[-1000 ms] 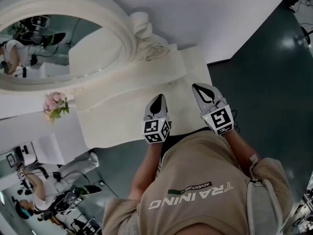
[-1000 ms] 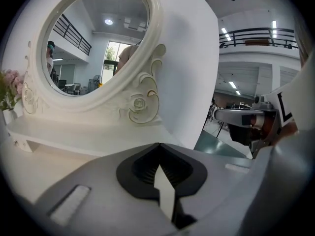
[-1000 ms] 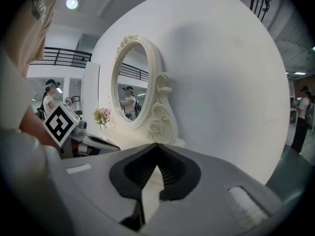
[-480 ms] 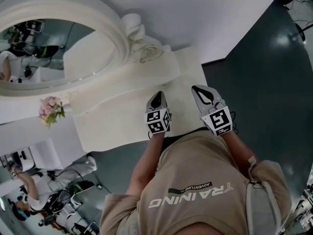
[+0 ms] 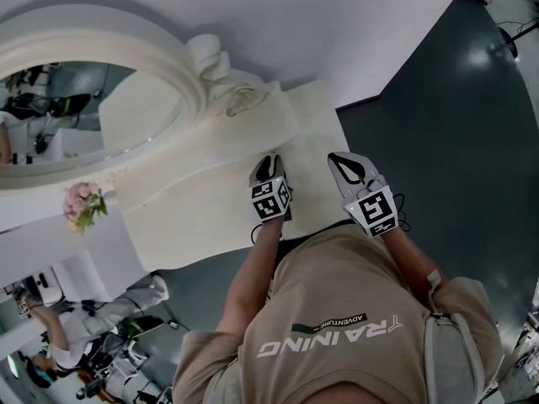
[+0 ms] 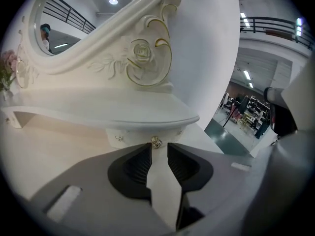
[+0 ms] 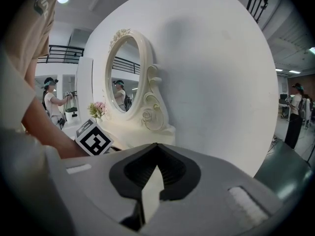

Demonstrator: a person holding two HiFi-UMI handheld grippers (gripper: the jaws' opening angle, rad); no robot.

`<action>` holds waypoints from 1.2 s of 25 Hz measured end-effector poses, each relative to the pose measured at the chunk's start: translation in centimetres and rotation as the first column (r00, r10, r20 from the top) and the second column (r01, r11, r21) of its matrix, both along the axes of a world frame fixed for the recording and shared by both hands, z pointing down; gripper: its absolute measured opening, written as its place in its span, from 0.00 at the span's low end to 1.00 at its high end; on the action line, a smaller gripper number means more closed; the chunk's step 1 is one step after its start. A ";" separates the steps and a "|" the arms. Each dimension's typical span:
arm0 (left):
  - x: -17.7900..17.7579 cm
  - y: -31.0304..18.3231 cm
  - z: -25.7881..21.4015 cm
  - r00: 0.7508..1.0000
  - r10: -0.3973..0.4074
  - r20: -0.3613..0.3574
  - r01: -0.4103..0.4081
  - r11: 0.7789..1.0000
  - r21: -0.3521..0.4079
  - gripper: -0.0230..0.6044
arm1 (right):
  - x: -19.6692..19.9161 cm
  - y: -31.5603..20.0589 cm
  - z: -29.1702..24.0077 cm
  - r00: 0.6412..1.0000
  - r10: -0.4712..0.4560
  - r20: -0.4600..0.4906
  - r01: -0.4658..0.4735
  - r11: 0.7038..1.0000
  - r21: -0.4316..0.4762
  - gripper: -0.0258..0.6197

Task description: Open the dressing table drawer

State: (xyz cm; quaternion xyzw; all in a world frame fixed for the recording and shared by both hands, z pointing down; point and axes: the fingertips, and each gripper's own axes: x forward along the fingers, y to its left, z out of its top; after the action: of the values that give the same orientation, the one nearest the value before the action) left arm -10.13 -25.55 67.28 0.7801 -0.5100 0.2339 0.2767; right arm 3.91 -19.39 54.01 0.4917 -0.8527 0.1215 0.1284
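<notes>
The white dressing table (image 5: 202, 213) carries an oval mirror (image 5: 93, 112). In the left gripper view a small drawer (image 6: 133, 135) sits under the curved upper shelf (image 6: 98, 114), with a gold knob (image 6: 156, 141) on its front. My left gripper (image 6: 159, 145) points at that knob. Its jaws are opening, a narrow gap shows between them, and the knob lies just beyond the tips, not gripped. In the head view the left gripper (image 5: 269, 168) is over the table's right part. My right gripper (image 5: 347, 165) hovers beside it near the table's right end, and in its own view the right gripper (image 7: 156, 145) has its tips together on nothing.
A pink flower bunch (image 5: 82, 202) stands on the table's left side. The white wall (image 5: 337, 32) is behind the mirror, and dark floor (image 5: 455, 141) lies to the right. A carved rose scroll (image 6: 145, 58) rises above the shelf. Other people stand at the lower left (image 5: 84, 326).
The left gripper has moved forward and lower toward the shelf at the mirror's base. The right gripper has shifted only slightly.
</notes>
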 end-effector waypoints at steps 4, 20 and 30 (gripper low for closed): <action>0.3 -0.7 0.8 1.000 -0.010 0.011 0.010 1.000 -0.017 0.24 | 0.7 -0.2 0.8 1.000 0.000 -0.006 0.000 1.000 -0.028 0.04; 0.6 -2.0 1.7 0.999 -0.023 0.049 0.024 0.999 -0.026 0.21 | 1.3 -2.2 2.4 1.000 -0.024 0.001 0.024 0.997 -0.072 0.04; 0.7 -0.8 1.7 0.998 -0.032 0.058 0.035 0.998 -0.044 0.21 | 1.0 -2.3 2.6 0.999 -0.041 -0.006 0.041 0.997 -0.069 0.04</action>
State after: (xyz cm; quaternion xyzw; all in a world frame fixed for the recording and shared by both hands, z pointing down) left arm -9.40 -26.34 68.98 0.7579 -0.5255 0.2630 0.2833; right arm 4.90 -21.66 56.56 0.4697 -0.8575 0.1461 0.1506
